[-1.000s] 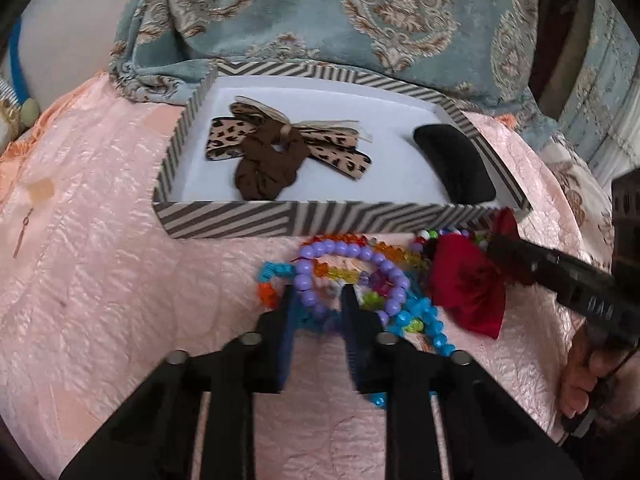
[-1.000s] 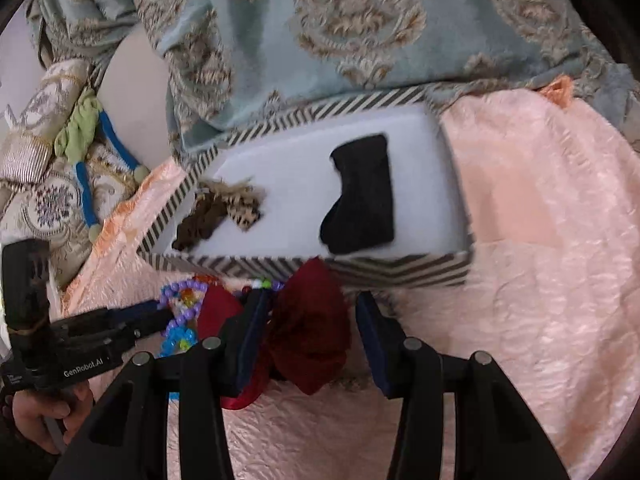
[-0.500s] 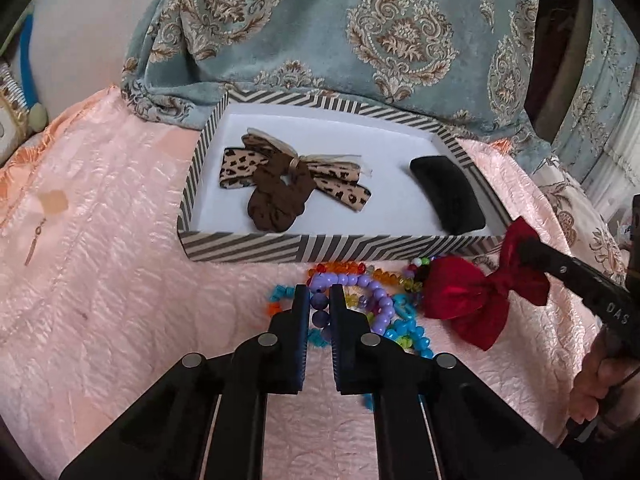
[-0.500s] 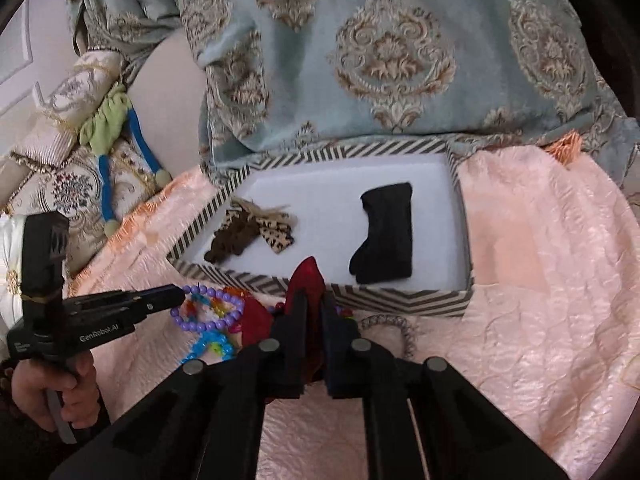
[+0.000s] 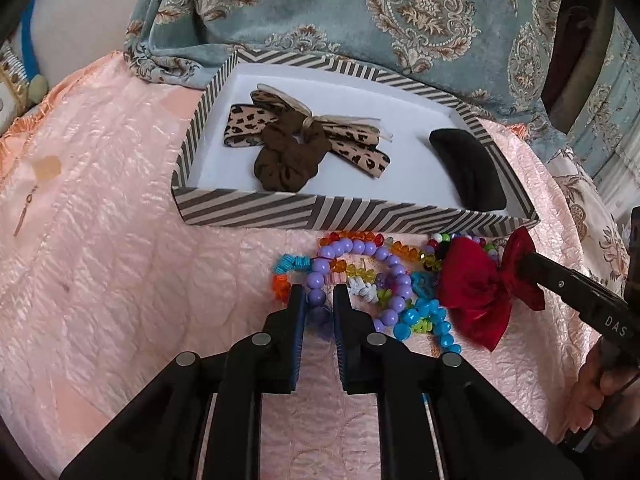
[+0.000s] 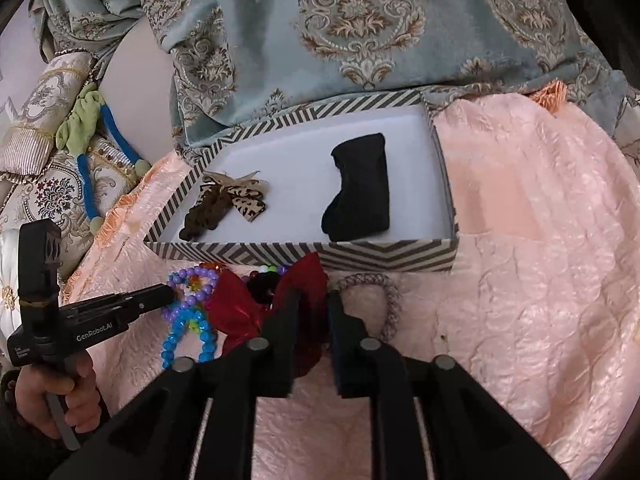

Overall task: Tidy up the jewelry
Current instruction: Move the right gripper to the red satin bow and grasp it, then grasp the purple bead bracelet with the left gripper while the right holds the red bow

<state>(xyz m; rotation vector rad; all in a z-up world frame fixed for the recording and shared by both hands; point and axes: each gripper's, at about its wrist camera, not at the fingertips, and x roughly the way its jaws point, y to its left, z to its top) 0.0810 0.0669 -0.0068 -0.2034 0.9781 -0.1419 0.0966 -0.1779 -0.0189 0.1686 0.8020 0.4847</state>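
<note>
A striped box point(image 5: 320, 210) on the pink quilt holds a leopard bow with a brown scrunchie point(image 5: 288, 160) and a black hair piece point(image 5: 468, 168). In front of the box lies a tangle of bead bracelets. My left gripper point(image 5: 319, 304) is shut on the purple bead bracelet point(image 5: 394, 270). To its right, the red bow point(image 5: 476, 292) sits in my right gripper point(image 6: 314, 304). Those jaws are opening, and red fabric still fills the gap and touches both pads. The right gripper point(image 5: 524, 268) meets the bow's right lobe in the left wrist view.
A grey braided hair tie point(image 6: 390, 300) lies just right of the red bow point(image 6: 240, 312). Blue beads point(image 5: 432, 320) trail toward me. Patterned teal fabric point(image 6: 360, 32) rises behind the box point(image 6: 360, 254). A person's hand point(image 6: 52, 396) holds the left gripper point(image 6: 168, 296). Pink quilt point(image 6: 540, 280) spreads to the right.
The left jaws closed onto the purple beads and stayed there. The right jaws closed tight on the red bow, then spread a little. Both views pulled back slightly from the box.
</note>
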